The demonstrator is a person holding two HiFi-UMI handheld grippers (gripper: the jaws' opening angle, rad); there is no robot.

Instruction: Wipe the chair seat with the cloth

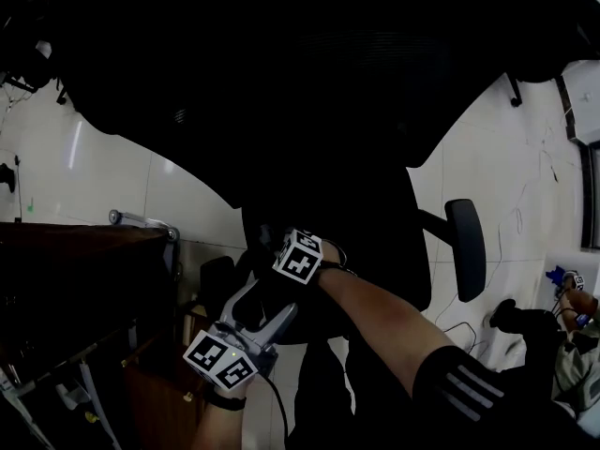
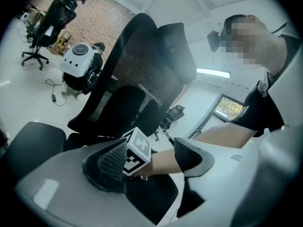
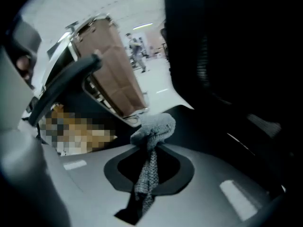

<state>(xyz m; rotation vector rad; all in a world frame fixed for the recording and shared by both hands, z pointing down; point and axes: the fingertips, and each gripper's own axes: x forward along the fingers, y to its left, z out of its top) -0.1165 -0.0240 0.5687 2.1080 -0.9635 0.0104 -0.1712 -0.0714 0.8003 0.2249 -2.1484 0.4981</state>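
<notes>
- Left gripper (image 2: 151, 157): the jaws stand apart and clamp nothing. The person's forearm (image 2: 214, 137) shows in the gap beyond them.
- Right gripper (image 3: 150, 160): the jaws are closed on the grey cloth (image 3: 154, 126). It runs between the pads and bunches just past the tips.
- Marker cube (image 2: 137, 150) of the right gripper sits just beside one left jaw pad in the left gripper view.
- Cloth position: at the black chair (image 1: 281, 82), with the bunched end just beside the chair's dark surface. Whether it touches the seat cannot be told.
- Tool spacing, head view: both tools sit low and central, near each other, the left one lower and further left.
- Left boundary: the edge of a dark wooden desk (image 1: 75, 242) lies near the left gripper.
- Right boundary: the chair's armrest (image 1: 466, 247) stands apart from the right gripper.
- Open room: white floor (image 1: 94, 157) shows between the chair and the desk, and again beyond the armrest.
- Second office chair (image 2: 45, 27): well apart, on open floor.
</notes>
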